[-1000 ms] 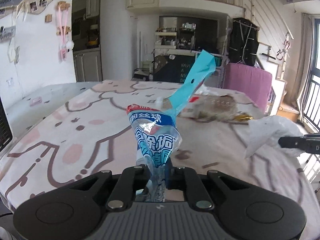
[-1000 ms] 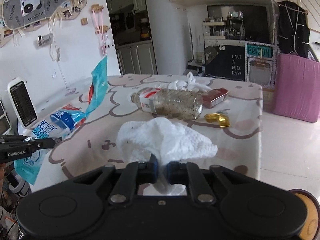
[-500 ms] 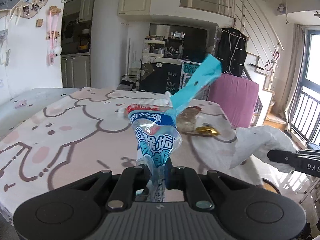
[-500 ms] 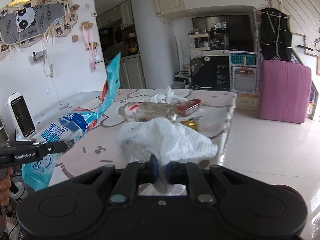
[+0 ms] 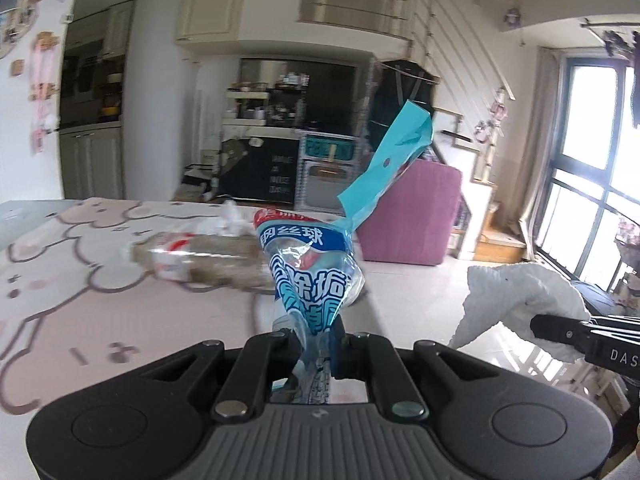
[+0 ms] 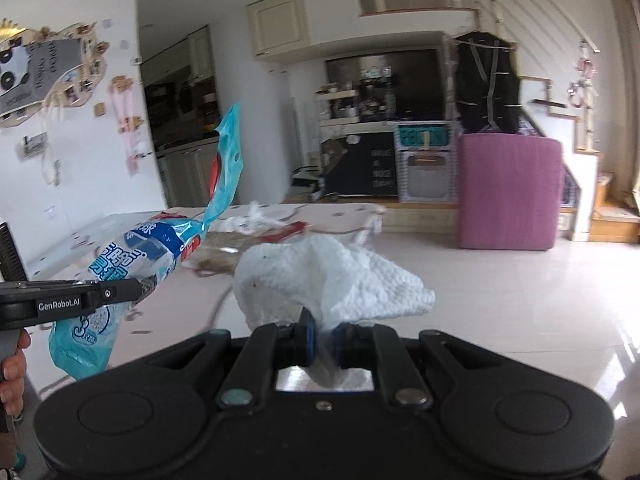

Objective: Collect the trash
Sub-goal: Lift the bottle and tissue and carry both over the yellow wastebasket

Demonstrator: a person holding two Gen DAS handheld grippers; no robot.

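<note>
Left claw [image 5: 318, 334] clamped on blue plastic wrapper [image 5: 312, 276], right claw [image 6: 322, 338] on crumpled white tissue [image 6: 332, 280].

Blue wrapper [image 5: 316, 280] (white tissue [image 6: 336, 280])

1. We counted two grippers: the left gripper [image 5: 318, 340] and the right gripper [image 6: 322, 338].
2. We saw one blue plastic wrapper [image 5: 316, 276].
3. We saw one white paper towel [image 6: 332, 280].
4. We saw one plastic bottle [image 5: 208, 258] on one table [image 5: 100, 312].
5. We saw one purple box [image 6: 510, 192].
</note>
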